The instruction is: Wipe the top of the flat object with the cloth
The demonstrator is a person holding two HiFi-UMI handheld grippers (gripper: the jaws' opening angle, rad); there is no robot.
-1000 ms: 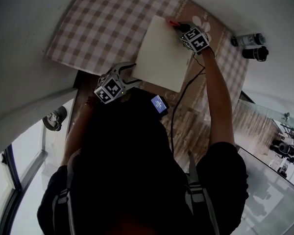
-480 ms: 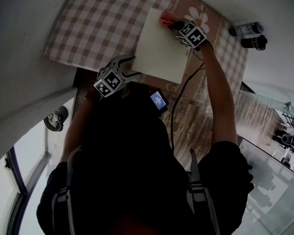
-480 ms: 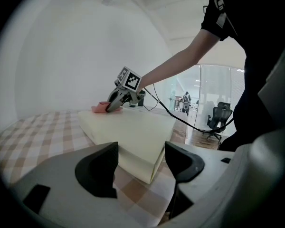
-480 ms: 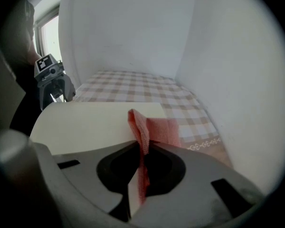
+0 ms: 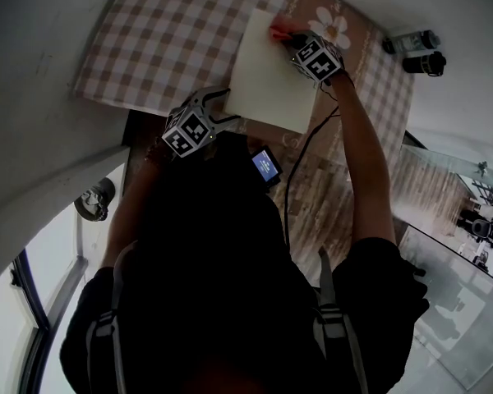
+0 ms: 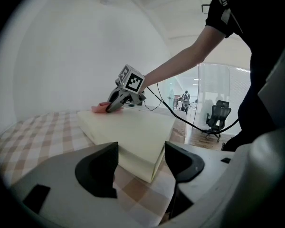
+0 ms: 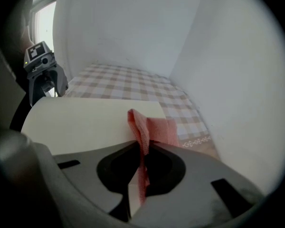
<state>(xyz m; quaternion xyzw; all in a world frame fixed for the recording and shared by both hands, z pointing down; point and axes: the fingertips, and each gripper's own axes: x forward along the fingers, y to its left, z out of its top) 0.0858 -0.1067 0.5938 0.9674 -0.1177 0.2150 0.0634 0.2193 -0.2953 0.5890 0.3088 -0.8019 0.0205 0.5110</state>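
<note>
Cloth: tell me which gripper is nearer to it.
Right. The right gripper has the cloth pinched in its jaws at the pad's far corner. The left gripper sits open at the pad's near corner, the whole pad away from the cloth.

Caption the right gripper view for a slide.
The right tool pinches a pink cloth lying at the far corner of the cream flat board on a checked tablecloth.

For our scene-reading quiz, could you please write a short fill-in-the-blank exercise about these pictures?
The right gripper is shut on the pink ____.
The left gripper is ____, not shut.
The flat object lies on a ____ tablecloth.
Missing words: cloth; open; checked.
</note>
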